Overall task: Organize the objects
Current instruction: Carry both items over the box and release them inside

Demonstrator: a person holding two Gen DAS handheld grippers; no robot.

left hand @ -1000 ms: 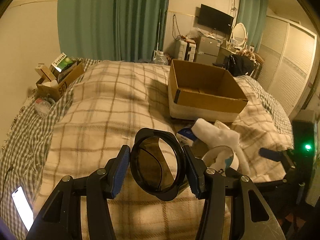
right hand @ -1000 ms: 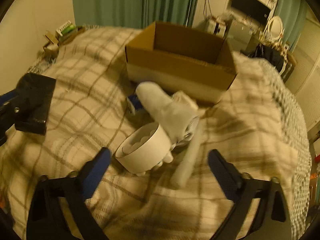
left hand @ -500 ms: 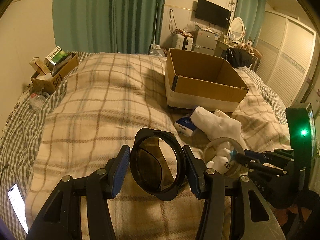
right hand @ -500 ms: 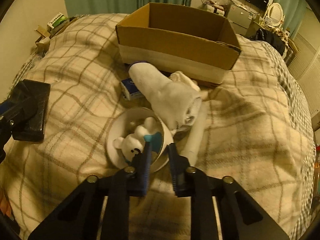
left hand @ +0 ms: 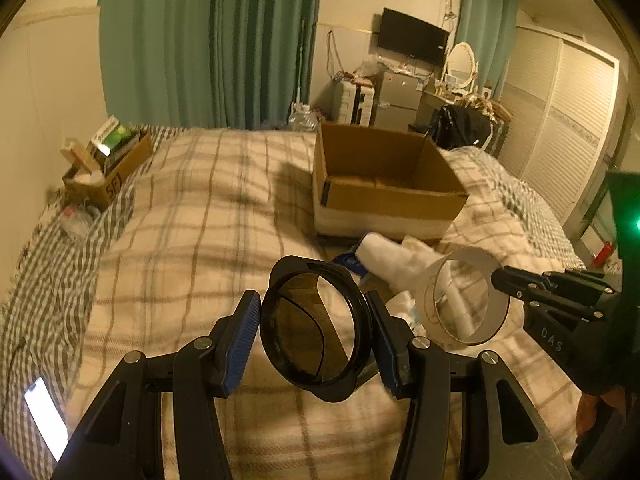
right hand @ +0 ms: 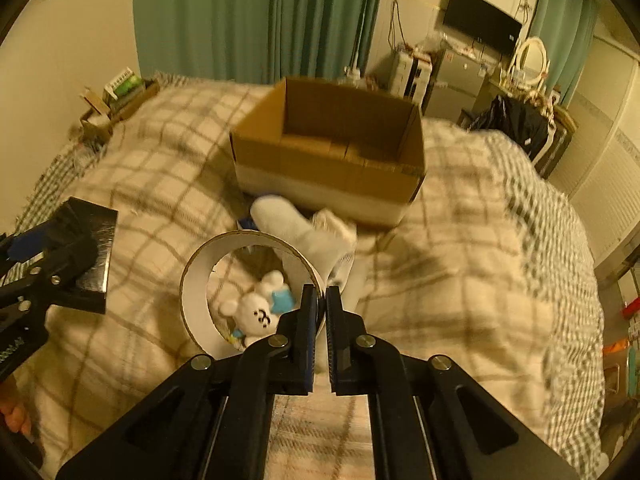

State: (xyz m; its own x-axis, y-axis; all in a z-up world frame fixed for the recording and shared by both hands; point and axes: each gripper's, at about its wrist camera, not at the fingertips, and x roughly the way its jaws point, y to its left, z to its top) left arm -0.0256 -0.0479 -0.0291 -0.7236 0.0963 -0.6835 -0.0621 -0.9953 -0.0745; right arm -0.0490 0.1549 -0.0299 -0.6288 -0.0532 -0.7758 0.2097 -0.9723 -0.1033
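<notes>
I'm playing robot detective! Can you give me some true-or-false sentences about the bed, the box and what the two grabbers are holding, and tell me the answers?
1. The left gripper holds a black ring between its pads. True.
2. The right gripper stands wide open. False: it is shut on the wall of the white ring.
3. The little white plush toy lies inside the cardboard box. False: it lies on the plaid blanket, seen through the white ring.
4. The cardboard box is open at the top. True.
5. A white sock lies just in front of the box. True.
</notes>
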